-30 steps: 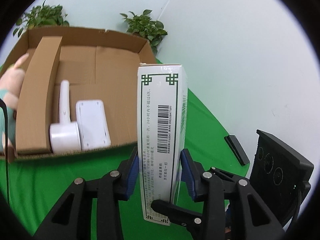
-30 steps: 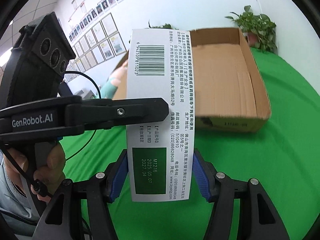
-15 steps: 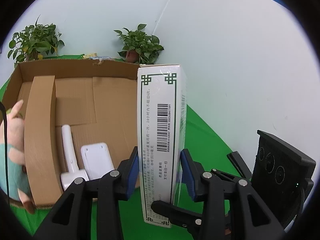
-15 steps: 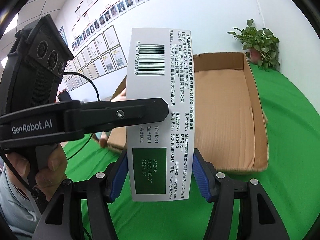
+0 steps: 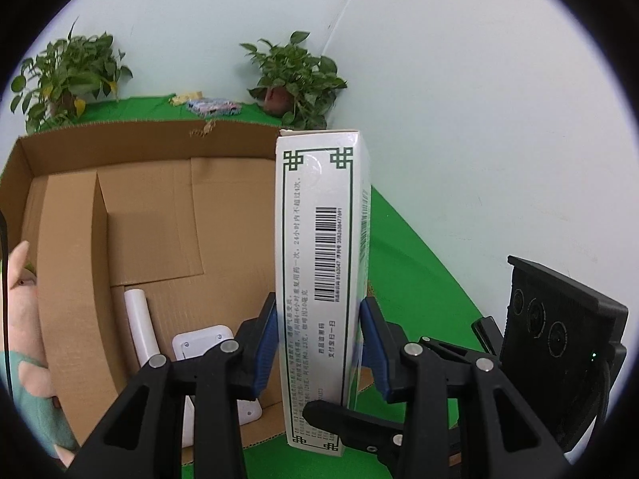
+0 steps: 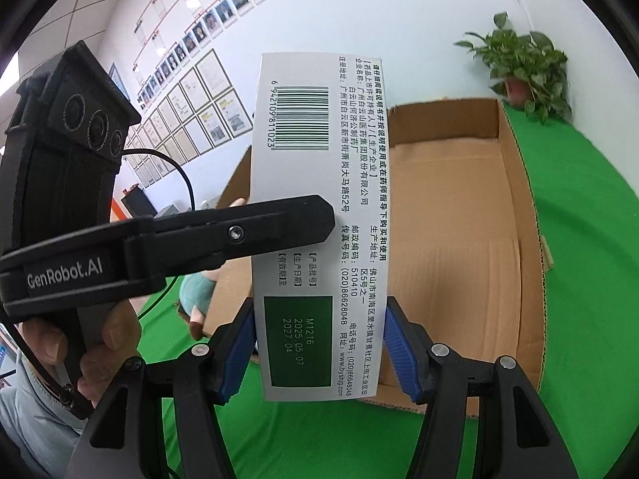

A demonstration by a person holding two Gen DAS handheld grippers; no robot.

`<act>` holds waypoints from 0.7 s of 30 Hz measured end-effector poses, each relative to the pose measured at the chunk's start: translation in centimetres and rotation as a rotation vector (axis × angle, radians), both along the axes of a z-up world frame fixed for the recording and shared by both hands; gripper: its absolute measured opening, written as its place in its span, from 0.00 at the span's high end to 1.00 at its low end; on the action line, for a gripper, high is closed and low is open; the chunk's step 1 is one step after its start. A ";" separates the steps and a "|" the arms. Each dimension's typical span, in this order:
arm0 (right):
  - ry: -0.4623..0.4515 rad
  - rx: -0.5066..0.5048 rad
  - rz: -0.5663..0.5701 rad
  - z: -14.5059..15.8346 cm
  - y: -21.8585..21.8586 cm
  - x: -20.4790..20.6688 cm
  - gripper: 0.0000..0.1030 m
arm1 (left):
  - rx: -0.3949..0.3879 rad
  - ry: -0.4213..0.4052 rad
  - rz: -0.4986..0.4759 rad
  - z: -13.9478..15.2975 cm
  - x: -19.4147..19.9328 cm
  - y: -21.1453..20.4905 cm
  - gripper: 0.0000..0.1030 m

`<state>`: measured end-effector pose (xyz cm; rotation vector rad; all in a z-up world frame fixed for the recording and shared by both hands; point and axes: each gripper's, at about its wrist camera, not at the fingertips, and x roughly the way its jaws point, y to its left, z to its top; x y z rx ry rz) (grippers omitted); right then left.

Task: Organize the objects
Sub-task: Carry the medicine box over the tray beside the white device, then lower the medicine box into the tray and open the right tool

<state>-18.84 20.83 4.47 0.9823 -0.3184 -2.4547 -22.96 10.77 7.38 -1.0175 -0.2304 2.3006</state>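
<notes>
Both grippers hold one white medicine box [image 5: 319, 279] with green trim and barcodes; it also shows in the right wrist view [image 6: 319, 219]. My left gripper [image 5: 317, 343] is shut on its narrow sides, and my right gripper [image 6: 319, 343] is shut on its wider sides. The box is upright in the air above the near edge of an open cardboard box [image 5: 151, 215], which shows in the right wrist view too [image 6: 459, 239]. A white device [image 5: 199, 339] and a white tube-shaped object [image 5: 139, 319] lie inside the cardboard box.
A cardboard flap [image 5: 72, 279] stands inside the box at left. A plush toy [image 5: 24, 319] sits by its left side. Potted plants [image 5: 295, 76] stand behind on the green cloth [image 6: 591, 239]. A small black object [image 5: 487, 333] lies on the cloth at right.
Both grippers with the medicine box have moved toward and over the cardboard box; its near wall has dropped lower in the left wrist view. The grip is unchanged.
</notes>
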 end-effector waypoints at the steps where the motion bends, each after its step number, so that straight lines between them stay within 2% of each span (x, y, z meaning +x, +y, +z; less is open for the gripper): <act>1: -0.018 -0.008 -0.003 -0.5 0.2 -0.6 0.43 | -0.005 -0.015 0.000 -0.6 -0.5 0.2 0.63; 9: -0.141 -0.006 -0.035 -4.3 1.8 -3.5 0.43 | -0.026 -0.102 -0.040 -5.2 -3.3 1.9 0.63; 17: -0.246 0.008 -0.060 -7.4 2.1 -6.3 0.43 | -0.032 -0.183 -0.017 -8.8 -5.5 2.3 0.62; 21: -0.285 0.049 -0.083 -8.6 2.1 -8.1 0.43 | -0.027 -0.218 0.002 -10.2 -6.6 2.5 0.60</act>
